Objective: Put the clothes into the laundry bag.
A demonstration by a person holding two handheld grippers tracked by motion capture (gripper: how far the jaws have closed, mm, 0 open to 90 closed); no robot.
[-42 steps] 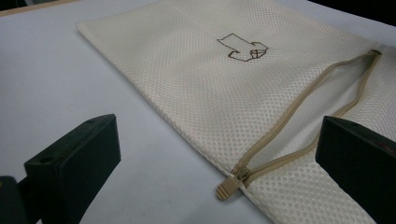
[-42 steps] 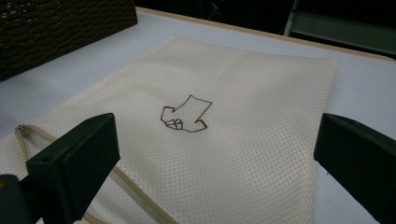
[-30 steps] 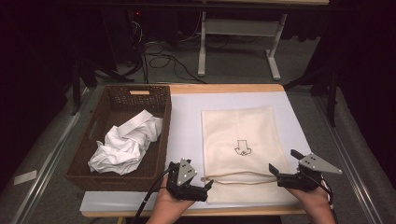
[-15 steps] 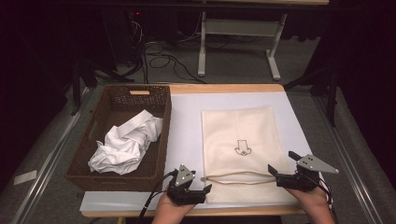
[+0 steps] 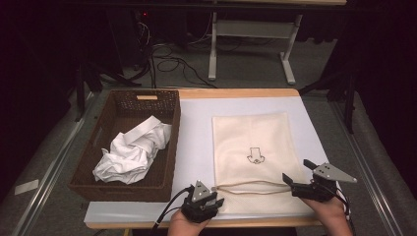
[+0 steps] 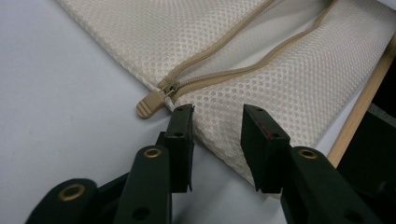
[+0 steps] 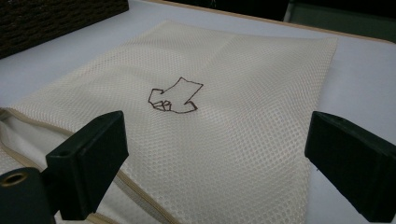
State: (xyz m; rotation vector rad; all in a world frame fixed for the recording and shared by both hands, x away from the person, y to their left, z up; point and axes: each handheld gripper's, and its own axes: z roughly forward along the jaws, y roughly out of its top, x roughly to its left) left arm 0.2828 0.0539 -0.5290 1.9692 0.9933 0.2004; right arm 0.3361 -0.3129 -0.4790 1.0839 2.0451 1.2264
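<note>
A cream mesh laundry bag (image 5: pixel 253 147) lies flat on the white mat, a small dark drawing (image 5: pixel 254 156) on its top face. Its zipper runs along the near edge and stands partly open, with the tan pull (image 6: pixel 152 101) at the near left corner. My left gripper (image 5: pixel 212 199) sits low at that corner. Its jaws have just been closing and now stand narrowly apart (image 6: pixel 217 114), the bag's corner (image 6: pixel 261 56) between them and the pull just beyond the left jaw. My right gripper (image 5: pixel 296 171) hovers wide open (image 7: pixel 217 135) over the bag's near right part (image 7: pixel 210 121).
A dark wicker basket (image 5: pixel 169 142) stands on the left of the table and holds a crumpled white cloth (image 5: pixel 133 152). The table's wooden front edge (image 6: pixel 364 102) runs close behind the left gripper. Bare white mat (image 5: pixel 196 142) lies between basket and bag.
My left gripper has sunk toward the bag's near left corner and its jaws have narrowed from wide apart. The right gripper and the bag have stayed put.
</note>
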